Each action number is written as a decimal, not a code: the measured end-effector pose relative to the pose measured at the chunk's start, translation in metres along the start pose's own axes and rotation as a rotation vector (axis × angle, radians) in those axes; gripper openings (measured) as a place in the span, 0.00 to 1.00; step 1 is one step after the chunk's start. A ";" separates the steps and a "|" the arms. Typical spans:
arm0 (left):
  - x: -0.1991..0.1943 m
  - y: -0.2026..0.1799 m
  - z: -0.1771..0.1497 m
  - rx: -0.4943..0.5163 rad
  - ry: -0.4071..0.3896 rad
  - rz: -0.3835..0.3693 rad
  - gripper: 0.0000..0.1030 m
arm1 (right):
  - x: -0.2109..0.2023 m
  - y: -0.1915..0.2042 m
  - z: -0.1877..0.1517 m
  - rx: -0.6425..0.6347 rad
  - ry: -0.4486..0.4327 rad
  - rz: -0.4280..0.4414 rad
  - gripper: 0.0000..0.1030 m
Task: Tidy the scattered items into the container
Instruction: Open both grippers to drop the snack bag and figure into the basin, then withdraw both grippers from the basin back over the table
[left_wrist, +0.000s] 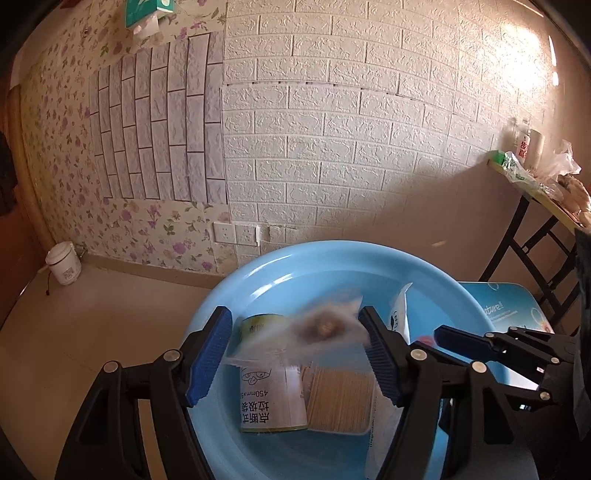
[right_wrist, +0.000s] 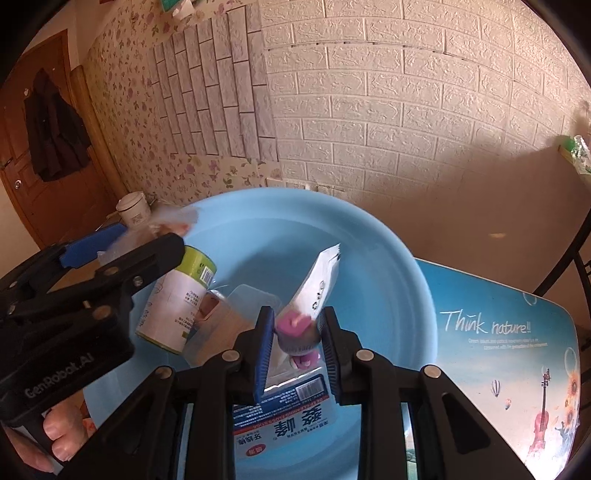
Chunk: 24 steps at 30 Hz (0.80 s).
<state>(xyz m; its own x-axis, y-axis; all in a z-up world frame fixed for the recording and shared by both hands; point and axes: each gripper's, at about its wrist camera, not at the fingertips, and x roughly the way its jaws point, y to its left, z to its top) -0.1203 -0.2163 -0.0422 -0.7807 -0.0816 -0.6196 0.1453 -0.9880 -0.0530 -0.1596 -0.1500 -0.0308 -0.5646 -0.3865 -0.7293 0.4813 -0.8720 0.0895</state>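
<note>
A light blue basin (left_wrist: 332, 258) (right_wrist: 388, 258) sits on a printed table. In it lie a white-and-green roll of bags (left_wrist: 269, 398) (right_wrist: 173, 306), a clear box of toothpicks (left_wrist: 341, 398), a white pouch (left_wrist: 399, 314) (right_wrist: 317, 280) and a blue-and-white packet (right_wrist: 288, 424). My left gripper (left_wrist: 295, 358) is open over the basin; a blurred clear bag with something brown (left_wrist: 317, 328) is between its fingers, apparently loose. My right gripper (right_wrist: 299, 354) is shut on a pink and grey thing (right_wrist: 295, 332) over the basin.
The table top (right_wrist: 498, 350) with a "Think nature" print extends right of the basin. A folding table (left_wrist: 535, 184) with bags and a cup stands at the right wall. A white pot (left_wrist: 63, 262) sits on the floor at the left.
</note>
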 end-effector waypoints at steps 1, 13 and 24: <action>0.001 0.000 0.000 -0.002 0.002 0.000 0.72 | 0.000 0.001 0.000 -0.004 -0.002 -0.006 0.36; -0.009 -0.001 0.002 -0.003 -0.015 -0.004 0.75 | -0.011 0.003 -0.002 -0.022 -0.030 -0.031 0.44; -0.035 -0.011 0.003 -0.001 -0.037 -0.021 0.90 | -0.040 -0.003 -0.004 0.002 -0.063 -0.047 0.44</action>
<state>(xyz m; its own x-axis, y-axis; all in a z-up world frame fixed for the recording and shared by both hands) -0.0962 -0.2030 -0.0179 -0.8055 -0.0652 -0.5890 0.1287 -0.9894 -0.0666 -0.1364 -0.1306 -0.0046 -0.6277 -0.3632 -0.6886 0.4516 -0.8903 0.0579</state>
